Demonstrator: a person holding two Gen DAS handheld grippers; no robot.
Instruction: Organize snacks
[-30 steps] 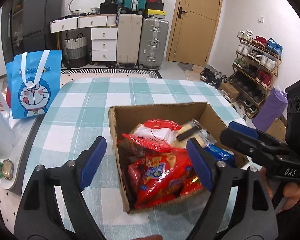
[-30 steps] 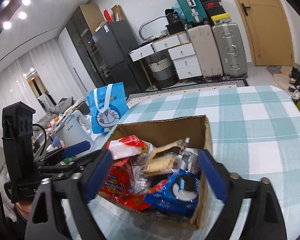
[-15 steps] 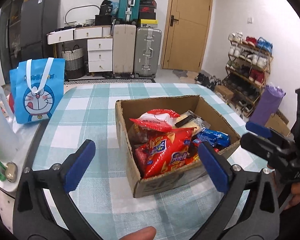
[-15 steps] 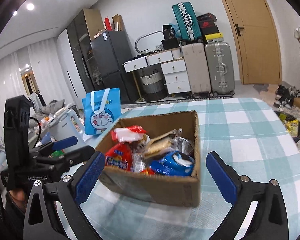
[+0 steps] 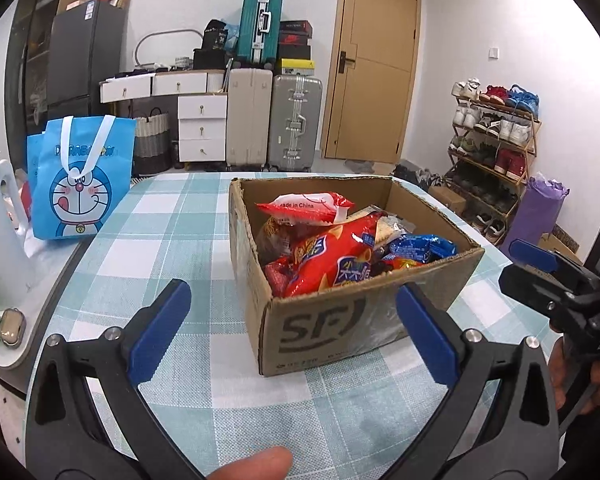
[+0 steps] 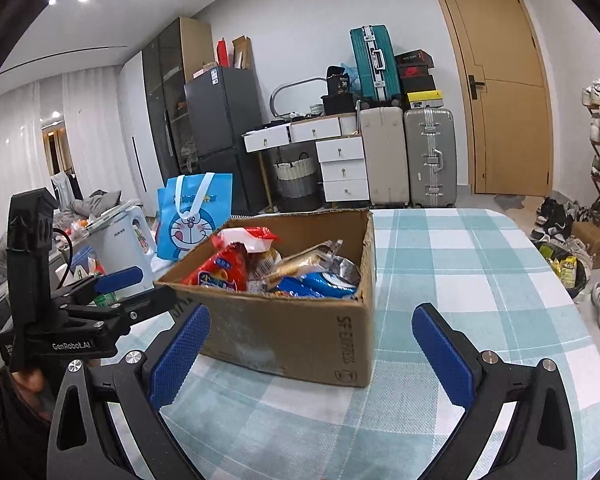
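A brown cardboard box (image 5: 320, 328) (image 6: 284, 332) stands on the checked table and holds several snack packs: a big red chip bag (image 5: 332, 260), a red-and-white pack (image 5: 308, 208) and a blue cookie pack (image 5: 420, 246) (image 6: 324, 284). My left gripper (image 5: 292, 320) is open and empty, just short of the box's near left corner. My right gripper (image 6: 306, 350) is open and empty, in front of the box's near side. Each gripper shows in the other's view: the right one (image 5: 540, 264), the left one (image 6: 124, 284).
A blue Doraemon bag (image 5: 80, 180) (image 6: 192, 216) stands at the table's far left, next to a white kettle (image 6: 118, 248). Teal-checked tablecloth (image 5: 160, 220) stretches left of the box and right of it (image 6: 460, 272). Suitcases, drawers and a shoe rack stand behind.
Both grippers have pulled back from the box and dropped lower, so the box now sits farther ahead. Both stay open and empty.
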